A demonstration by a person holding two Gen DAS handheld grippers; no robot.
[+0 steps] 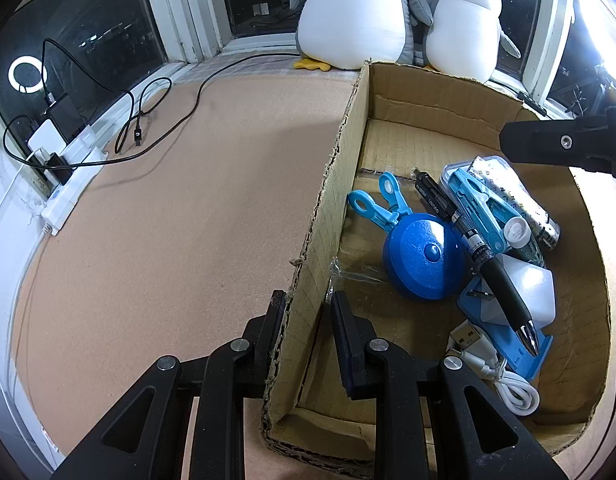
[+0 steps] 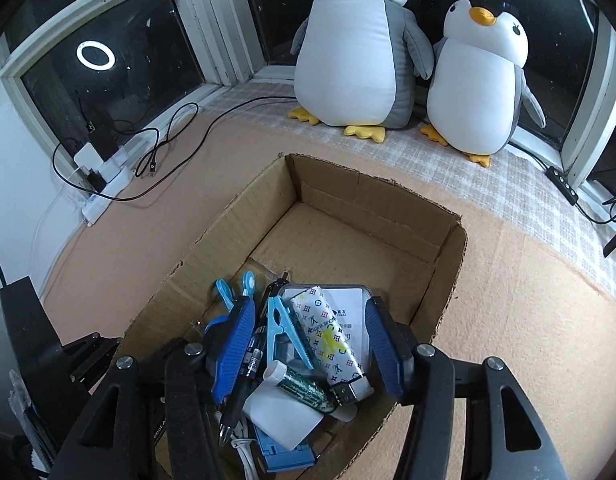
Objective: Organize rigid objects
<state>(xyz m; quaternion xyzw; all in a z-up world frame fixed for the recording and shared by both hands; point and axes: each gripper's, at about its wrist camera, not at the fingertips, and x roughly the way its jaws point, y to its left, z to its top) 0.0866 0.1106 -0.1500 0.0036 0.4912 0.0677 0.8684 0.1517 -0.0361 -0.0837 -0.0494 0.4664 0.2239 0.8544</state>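
An open cardboard box [image 1: 340, 184] sits on the tan mat. My left gripper [image 1: 308, 320] is shut on its left wall, one finger outside and one inside. In the box lie a round blue tape measure [image 1: 422, 254], light blue clips [image 1: 372, 204], a black pen [image 1: 496, 272], a white charger block [image 1: 532, 292] and a white USB cable [image 1: 504, 380]. My right gripper [image 2: 308, 344] hangs open over this pile inside the box [image 2: 448, 248]. Its blue pads [image 2: 235, 344] stand apart from a patterned lighter [image 2: 328, 332], a blue clip [image 2: 285, 328] and a green tube [image 2: 299, 386].
Two plush penguins [image 2: 356, 48] stand on the checked sill behind the box. A power strip [image 2: 103, 184] with chargers and black cables [image 2: 167, 136] lies at the left by the window. The far half of the box floor is bare cardboard.
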